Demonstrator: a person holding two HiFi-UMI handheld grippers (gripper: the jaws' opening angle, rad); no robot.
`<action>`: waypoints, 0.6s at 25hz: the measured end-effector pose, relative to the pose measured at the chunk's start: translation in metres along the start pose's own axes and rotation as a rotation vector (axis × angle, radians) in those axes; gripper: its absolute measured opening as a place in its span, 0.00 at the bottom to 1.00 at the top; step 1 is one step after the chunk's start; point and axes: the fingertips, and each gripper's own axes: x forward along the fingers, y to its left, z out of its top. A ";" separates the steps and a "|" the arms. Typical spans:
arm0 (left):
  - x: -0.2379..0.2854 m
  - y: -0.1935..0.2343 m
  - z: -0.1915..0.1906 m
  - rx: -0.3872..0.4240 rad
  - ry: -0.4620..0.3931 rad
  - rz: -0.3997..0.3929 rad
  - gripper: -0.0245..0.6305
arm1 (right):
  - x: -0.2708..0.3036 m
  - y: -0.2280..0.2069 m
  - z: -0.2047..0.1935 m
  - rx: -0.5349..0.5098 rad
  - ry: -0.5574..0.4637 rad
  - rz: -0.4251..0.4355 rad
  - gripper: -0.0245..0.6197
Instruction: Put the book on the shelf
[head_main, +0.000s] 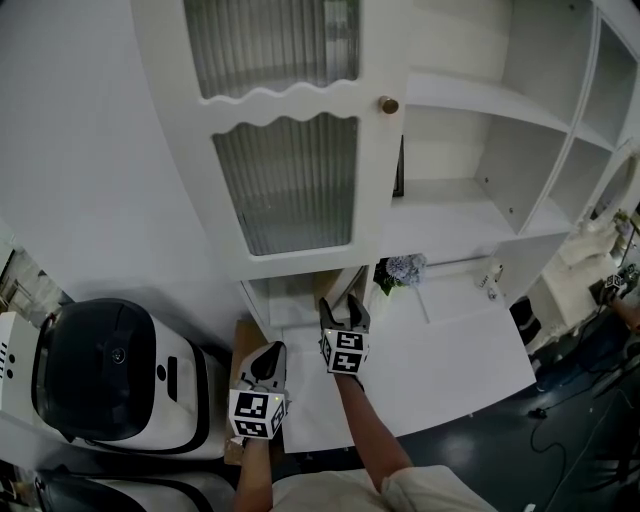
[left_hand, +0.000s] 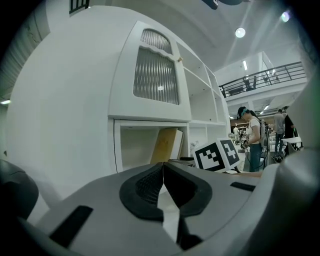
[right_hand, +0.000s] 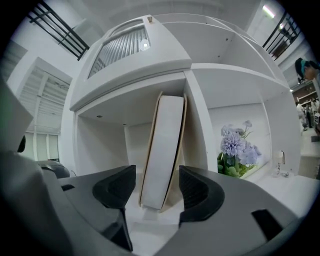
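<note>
Head view: white cabinet (head_main: 285, 250) w/ ribbed-glass door and brass knob (head_main: 388, 105), open shelves to its right, a white desk top (head_main: 450, 350) below, dark floor beyond. A white-and-black machine (head_main: 110, 375) sits at lower left. The L gripper (head_main: 272, 350) and R gripper (head_main: 343, 305) are both held low in front of the cabinet, R nearer the cabinet.

Left gripper view: L jaws are together, nothing between them. Ahead, the book (left_hand: 166, 145) stands in the low compartment under the door, top tipped to the right against the divider. A person (left_hand: 252, 137) stands in the bg (hall w/ a railed balcony).

Right gripper view: R jaws stand wide apart, pads clear of the book, which is framed in the gap just beyond them. The book's long axis runs near vertical, leaning slightly right, foot on the compartment floor. Its white page edge faces the camera, w/ thin tan covers on either side. Purple flowers (right_hand: 237, 147) sit in the next bay to the right.
</note>
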 end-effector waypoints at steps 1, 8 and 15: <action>0.001 -0.002 0.001 0.001 -0.001 -0.003 0.07 | -0.003 0.000 0.001 -0.001 -0.004 0.002 0.49; 0.010 -0.008 -0.002 -0.027 -0.004 0.007 0.07 | -0.032 -0.001 0.016 -0.049 -0.042 0.029 0.49; 0.016 -0.019 -0.004 -0.079 -0.023 0.027 0.07 | -0.078 -0.023 0.015 -0.140 -0.043 0.046 0.49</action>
